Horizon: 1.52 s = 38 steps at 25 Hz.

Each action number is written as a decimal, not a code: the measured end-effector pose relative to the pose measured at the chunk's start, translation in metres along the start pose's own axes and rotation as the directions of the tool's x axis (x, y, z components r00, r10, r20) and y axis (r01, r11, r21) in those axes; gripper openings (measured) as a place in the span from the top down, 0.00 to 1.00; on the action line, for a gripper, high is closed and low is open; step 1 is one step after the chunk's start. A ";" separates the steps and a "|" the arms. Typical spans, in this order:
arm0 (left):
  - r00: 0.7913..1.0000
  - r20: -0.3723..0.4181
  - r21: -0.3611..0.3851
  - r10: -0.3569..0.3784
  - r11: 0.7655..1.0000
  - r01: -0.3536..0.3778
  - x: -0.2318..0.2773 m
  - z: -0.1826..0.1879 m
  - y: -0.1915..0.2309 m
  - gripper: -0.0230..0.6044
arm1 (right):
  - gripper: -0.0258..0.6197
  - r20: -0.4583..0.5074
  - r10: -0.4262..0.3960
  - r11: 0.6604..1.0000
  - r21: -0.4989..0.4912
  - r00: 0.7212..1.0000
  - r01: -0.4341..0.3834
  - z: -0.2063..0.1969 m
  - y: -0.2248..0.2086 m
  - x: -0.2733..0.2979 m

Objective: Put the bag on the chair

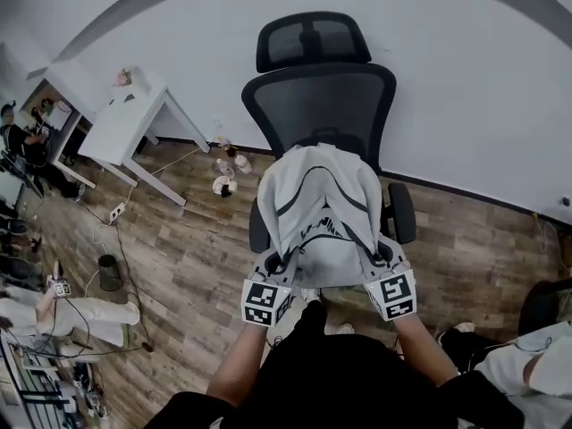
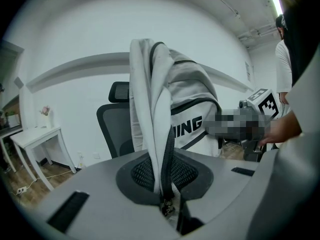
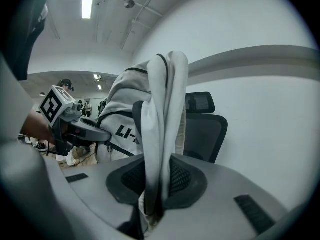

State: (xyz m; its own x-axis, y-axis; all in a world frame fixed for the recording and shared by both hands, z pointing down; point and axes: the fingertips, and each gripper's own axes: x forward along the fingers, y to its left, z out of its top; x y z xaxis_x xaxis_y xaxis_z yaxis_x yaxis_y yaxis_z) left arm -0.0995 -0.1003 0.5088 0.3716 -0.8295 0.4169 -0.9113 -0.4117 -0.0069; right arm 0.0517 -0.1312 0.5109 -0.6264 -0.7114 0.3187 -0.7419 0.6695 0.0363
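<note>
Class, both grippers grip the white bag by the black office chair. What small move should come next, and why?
Probably lower the bag onto the seat of the chair, grips kept shut: the left gripper and right gripper each clamp its fabric, and it seems held just over that seat.

White bag (image 1: 320,208), black trim and lettering, upright over seat. Black mesh chair (image 1: 317,96) with headrest, 12 o'clock, backrest behind bag.

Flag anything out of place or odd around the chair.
Small clutter lies on the floor left of the chair, too small to identify, and a cable trails loose from a power strip near the white table. The bag looks undamaged.
</note>
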 end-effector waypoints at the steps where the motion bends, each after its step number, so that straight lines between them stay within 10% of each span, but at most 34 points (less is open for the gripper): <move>1: 1.000 0.002 -0.001 -0.007 1.000 0.007 0.004 0.002 0.005 0.88 | 0.84 0.000 -0.002 1.000 0.001 1.000 0.002 0.003 -0.002 0.006; 22: 0.981 -0.010 -0.049 -0.193 0.980 0.193 0.109 0.020 0.103 0.88 | 0.84 -0.107 -0.122 0.992 -0.030 0.987 0.120 0.024 -0.052 0.130; 38: 0.979 -0.117 -0.080 -0.165 0.984 0.157 0.203 -0.004 0.129 0.88 | 0.84 -0.219 -0.037 0.999 0.015 0.975 0.041 -0.025 -0.112 0.205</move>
State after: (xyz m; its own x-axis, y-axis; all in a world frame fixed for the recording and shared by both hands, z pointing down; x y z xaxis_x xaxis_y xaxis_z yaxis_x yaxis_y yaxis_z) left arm -0.1424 -0.3203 0.5962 0.4939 -0.7003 0.5153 -0.8531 -0.5050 0.1314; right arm 0.0127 -0.3467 0.5954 -0.5310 -0.6712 0.5173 -0.7705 0.6365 0.0348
